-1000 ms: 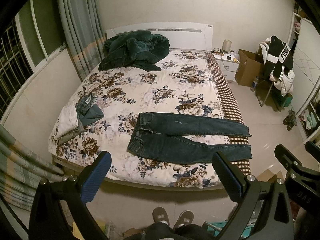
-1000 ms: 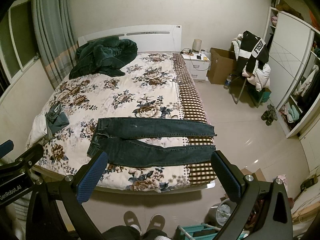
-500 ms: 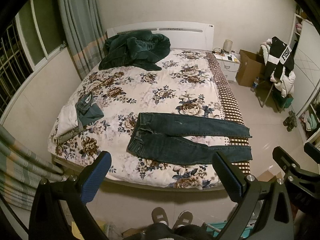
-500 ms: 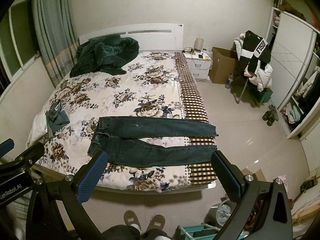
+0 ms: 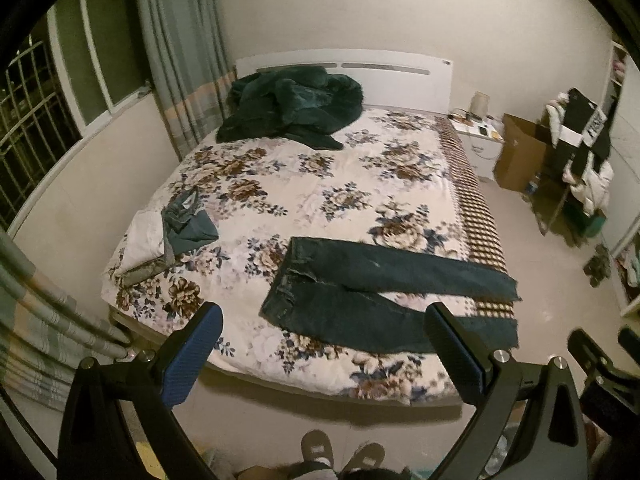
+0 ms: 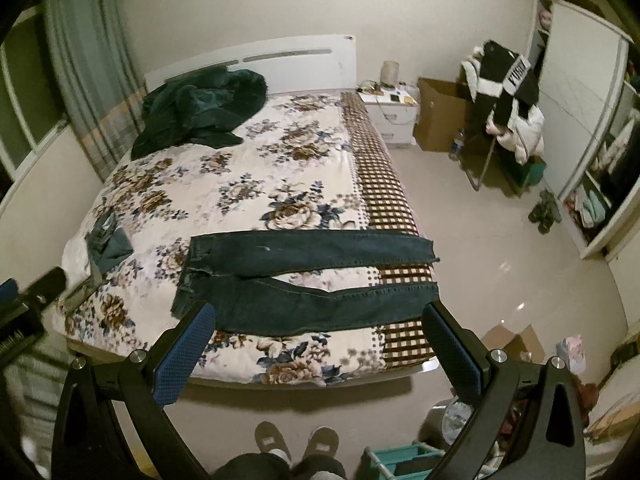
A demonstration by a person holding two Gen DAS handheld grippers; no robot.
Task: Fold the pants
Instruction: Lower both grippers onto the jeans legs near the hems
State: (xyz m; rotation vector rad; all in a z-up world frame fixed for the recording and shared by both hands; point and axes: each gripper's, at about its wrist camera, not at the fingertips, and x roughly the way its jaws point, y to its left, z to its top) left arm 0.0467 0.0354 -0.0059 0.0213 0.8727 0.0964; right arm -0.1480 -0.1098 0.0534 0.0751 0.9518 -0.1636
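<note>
Standing at the bed (image 5: 304, 200), we hold left gripper (image 5: 324, 340) and right gripper (image 6: 320, 340) spread wide, empty, above flat jeans (image 6: 304, 276).

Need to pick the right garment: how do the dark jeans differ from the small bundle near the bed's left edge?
The dark jeans lie spread flat, legs extended rightward; the small bundle is folded compactly. The jeans are dark blue and much larger; the bundle is paler grey-blue, resting on something white. Both sit on the floral bedspread, untouched by either gripper.
</note>
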